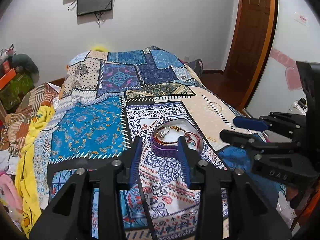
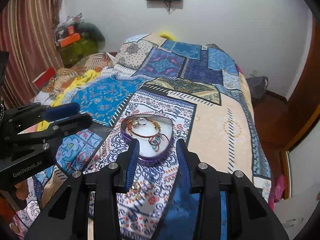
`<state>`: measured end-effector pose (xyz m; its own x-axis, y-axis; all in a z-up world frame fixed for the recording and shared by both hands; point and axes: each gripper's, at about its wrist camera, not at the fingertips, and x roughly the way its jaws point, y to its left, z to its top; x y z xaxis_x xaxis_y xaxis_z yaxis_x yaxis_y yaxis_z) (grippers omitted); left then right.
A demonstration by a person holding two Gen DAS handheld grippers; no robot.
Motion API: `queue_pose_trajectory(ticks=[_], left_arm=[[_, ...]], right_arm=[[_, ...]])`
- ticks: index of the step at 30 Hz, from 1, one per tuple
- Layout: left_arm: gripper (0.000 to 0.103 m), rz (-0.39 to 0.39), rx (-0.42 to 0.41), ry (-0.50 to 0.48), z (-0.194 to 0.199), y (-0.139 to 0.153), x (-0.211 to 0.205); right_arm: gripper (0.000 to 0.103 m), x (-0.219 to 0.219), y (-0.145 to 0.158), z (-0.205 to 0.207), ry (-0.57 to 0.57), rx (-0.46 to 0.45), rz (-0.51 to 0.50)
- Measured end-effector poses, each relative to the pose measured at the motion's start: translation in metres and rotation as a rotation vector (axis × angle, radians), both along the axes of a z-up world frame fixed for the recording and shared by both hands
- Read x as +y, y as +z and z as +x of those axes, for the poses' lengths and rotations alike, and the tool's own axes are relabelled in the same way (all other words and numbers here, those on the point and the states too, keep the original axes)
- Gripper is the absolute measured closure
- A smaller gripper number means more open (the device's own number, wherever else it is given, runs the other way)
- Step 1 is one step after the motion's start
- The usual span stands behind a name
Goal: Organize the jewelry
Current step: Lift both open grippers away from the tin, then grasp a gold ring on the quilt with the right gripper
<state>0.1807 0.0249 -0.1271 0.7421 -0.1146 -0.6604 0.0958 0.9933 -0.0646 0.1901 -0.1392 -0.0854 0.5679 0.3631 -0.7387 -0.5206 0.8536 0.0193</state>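
A purple heart-shaped box (image 1: 166,150) with a white lining lies open on the patchwork bedspread; it also shows in the right wrist view (image 2: 156,157). Inside lie a red cord bracelet (image 2: 144,135), a ring (image 2: 142,122) and a gold bangle (image 1: 170,143). A gold earring (image 2: 136,188) lies on the bedspread below the box, beside my right gripper's left finger. My left gripper (image 1: 160,140) is open and empty just in front of the box. My right gripper (image 2: 158,143) is open and empty, its fingers either side of the box's near edge.
The bed (image 1: 100,124) fills both views. A yellow blanket (image 1: 34,136) and clutter lie along its left side. A wooden door (image 1: 252,36) stands at the right. A dark screen (image 1: 94,2) hangs on the far wall.
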Motion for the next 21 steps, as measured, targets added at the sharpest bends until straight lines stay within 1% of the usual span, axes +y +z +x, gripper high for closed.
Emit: queue_pose_trajectory(ticks=[2,5,10,13,16,21], left_arm=[[0.059,0.009,-0.001,0.001,-0.006,0.002,-0.003],[0.058,0.018,0.012,-0.009,-0.014,0.001,-0.009],[0.056,0.023,0.034,-0.024,-0.025,-0.007,-0.019],[0.056,0.014,0.058,-0.031,-0.028,-0.015,-0.021],[0.056,0.004,0.087,-0.032,-0.03,-0.025,-0.022],[0.056,-0.011,0.138,-0.02,-0.033,-0.044,-0.016]], right_arm=[[0.068,-0.007,0.004,-0.005,-0.014,-0.008,0.003],[0.068,-0.015,0.008,-0.012,-0.024,-0.011,0.014],[0.068,-0.024,0.007,-0.02,-0.042,-0.01,0.016],[0.068,-0.029,0.001,-0.025,-0.05,0.002,0.01],[0.068,-0.03,-0.009,-0.028,-0.047,0.034,0.004],[0.068,-0.021,-0.034,-0.029,-0.02,0.11,-0.005]])
